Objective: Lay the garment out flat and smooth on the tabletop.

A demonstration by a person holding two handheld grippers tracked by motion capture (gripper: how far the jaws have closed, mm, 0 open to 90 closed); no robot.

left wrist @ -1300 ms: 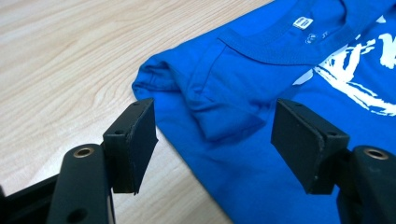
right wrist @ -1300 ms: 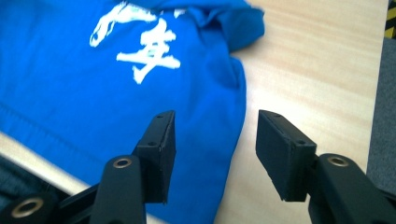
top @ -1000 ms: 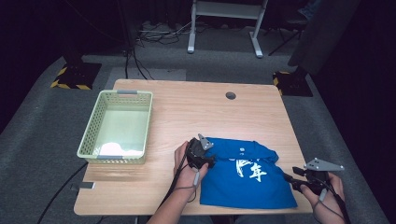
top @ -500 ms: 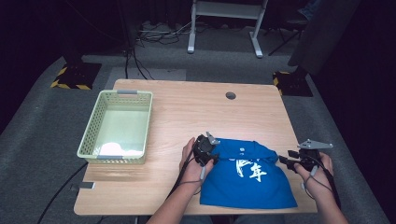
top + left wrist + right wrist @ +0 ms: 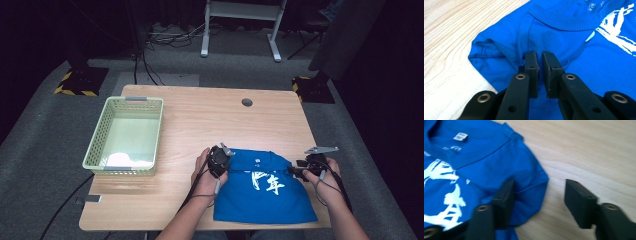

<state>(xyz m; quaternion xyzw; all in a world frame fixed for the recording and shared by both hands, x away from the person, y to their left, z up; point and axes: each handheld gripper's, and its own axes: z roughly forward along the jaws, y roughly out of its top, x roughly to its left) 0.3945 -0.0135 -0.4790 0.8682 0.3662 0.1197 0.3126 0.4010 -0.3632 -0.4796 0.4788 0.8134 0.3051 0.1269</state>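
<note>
Black left claw [image 5: 540, 72] jaws nearly shut, pinching a fold of the blue shirt [image 5: 564, 42] at its shoulder, just below the collar. Right claw [image 5: 537, 200] spread wide: one jaw over the shirt's sleeve edge, the other over bare table [image 5: 594, 152]. Shirt lies flat between both claws at the table's near edge, white print up. Green basket [image 5: 96, 144] sits well off to the left claw's left, something white inside. Table hole [image 5: 247, 102] far side.
</note>
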